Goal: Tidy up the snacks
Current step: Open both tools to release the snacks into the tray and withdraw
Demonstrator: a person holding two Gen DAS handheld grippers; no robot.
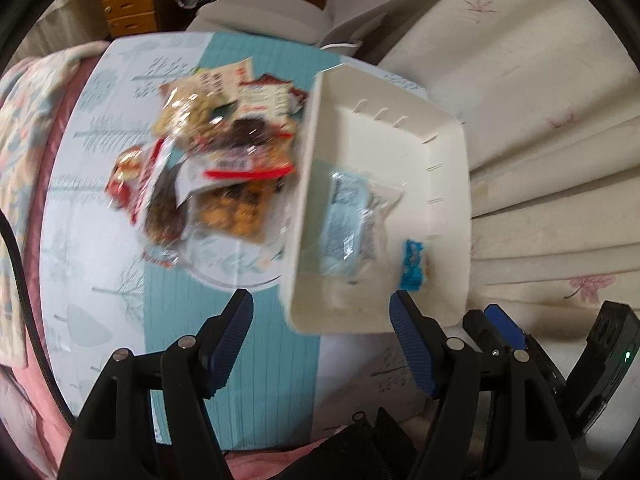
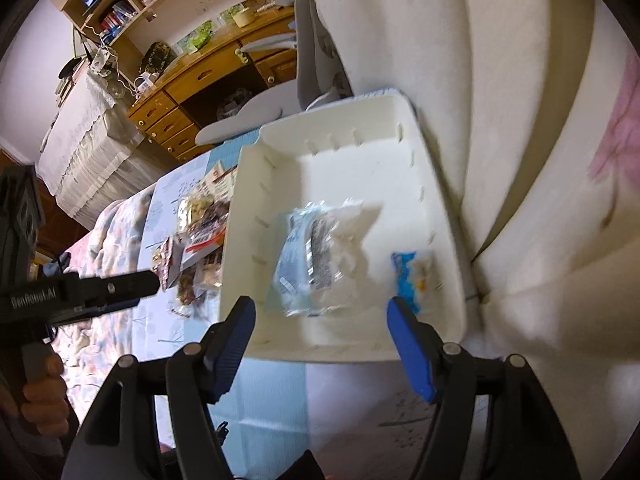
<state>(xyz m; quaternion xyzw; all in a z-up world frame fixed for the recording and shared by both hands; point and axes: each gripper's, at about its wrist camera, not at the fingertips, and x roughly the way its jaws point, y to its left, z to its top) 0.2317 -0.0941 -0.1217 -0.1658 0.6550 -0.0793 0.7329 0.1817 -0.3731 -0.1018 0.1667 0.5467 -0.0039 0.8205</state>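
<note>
A heap of snack packets (image 1: pixel 216 160) lies on a blue-and-white patterned cloth (image 1: pixel 256 360). To its right stands a white tray (image 1: pixel 444 184) holding a pale blue packet (image 1: pixel 352 216) and a small bright blue wrapper (image 1: pixel 414 264). My left gripper (image 1: pixel 320 316) hangs open and empty over the tray's near left corner. In the right wrist view, my right gripper (image 2: pixel 320 320) is open and empty over the tray's (image 2: pixel 400 160) near edge. The pale blue packet (image 2: pixel 316 260) and the small wrapper (image 2: pixel 412 276) lie just beyond its fingertips. The snack heap (image 2: pixel 200 240) shows left of the tray.
Cream folded fabric (image 1: pixel 540 140) rises close along the tray's right side. A grey chair (image 2: pixel 256 112) and a wooden desk with drawers (image 2: pixel 180 108) stand beyond the cloth. A pink flowered quilt (image 2: pixel 100 340) lies to the left. A hand (image 2: pixel 40 404) grips the left tool's handle.
</note>
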